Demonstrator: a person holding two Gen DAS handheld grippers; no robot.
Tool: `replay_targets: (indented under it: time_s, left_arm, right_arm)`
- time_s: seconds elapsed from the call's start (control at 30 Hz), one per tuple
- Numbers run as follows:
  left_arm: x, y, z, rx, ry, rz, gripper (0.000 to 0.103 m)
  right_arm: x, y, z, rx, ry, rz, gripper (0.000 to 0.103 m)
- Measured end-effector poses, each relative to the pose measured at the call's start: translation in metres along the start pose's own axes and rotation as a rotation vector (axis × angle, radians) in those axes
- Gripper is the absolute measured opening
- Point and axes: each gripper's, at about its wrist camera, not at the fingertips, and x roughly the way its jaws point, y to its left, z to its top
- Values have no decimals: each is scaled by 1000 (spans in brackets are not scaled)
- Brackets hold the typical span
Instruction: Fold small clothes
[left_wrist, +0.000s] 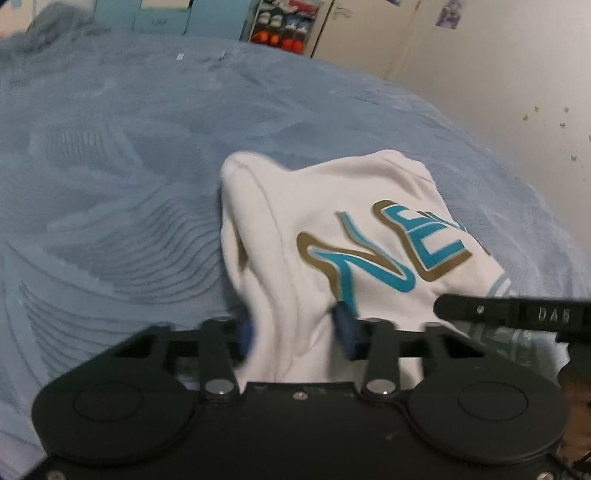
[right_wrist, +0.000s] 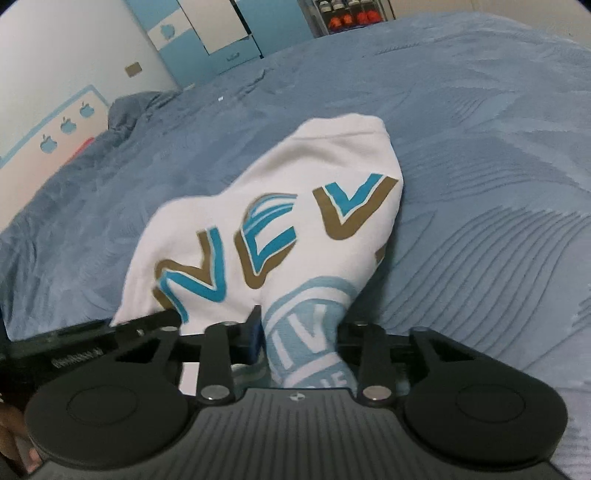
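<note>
A small white shirt (left_wrist: 332, 221) with teal and gold lettering lies bunched on the blue bedspread (left_wrist: 110, 166). My left gripper (left_wrist: 295, 328) is shut on a thick fold of its near edge, blue pads pressing the cloth from both sides. In the right wrist view the same white shirt (right_wrist: 280, 206) stretches away from me, and my right gripper (right_wrist: 299, 336) is shut on the part with the pale blue round print. Each gripper's black body shows at the edge of the other's view, the right gripper (left_wrist: 517, 314) close beside the left.
The blue bedspread (right_wrist: 480, 147) spreads wide on all sides of the shirt. A rumpled blue pillow (right_wrist: 136, 107) lies at the far left. Blue and white cupboards (right_wrist: 221, 33) and a shoe rack (left_wrist: 284, 26) stand beyond the bed, with a white wall (left_wrist: 498, 74) to the right.
</note>
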Motion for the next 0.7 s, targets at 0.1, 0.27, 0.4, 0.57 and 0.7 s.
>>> replay_targets:
  time_s: [0.1,0.27,0.4,0.57,0.7]
  left_arm:
    - [-10,-2,5,-49,-19,10,24]
    - [-34,-15,11,-30,-82,22,23]
    - [-63,-26,22,-57,-144,-5,23]
    - [-96,-53,37,-24,-191,-10,23]
    - [-116,-83,46,5,-219,-19,23]
  right_arm:
    - [-13,12,3,-50,-37,-4,31]
    - [-44,31,20,-116,-88,15,31]
    - [-72,34,31,-128,-135,32,31]
    - [-112,38,43,-156,-195,31,31]
    - [-141,29,49,-152,-224,28,31]
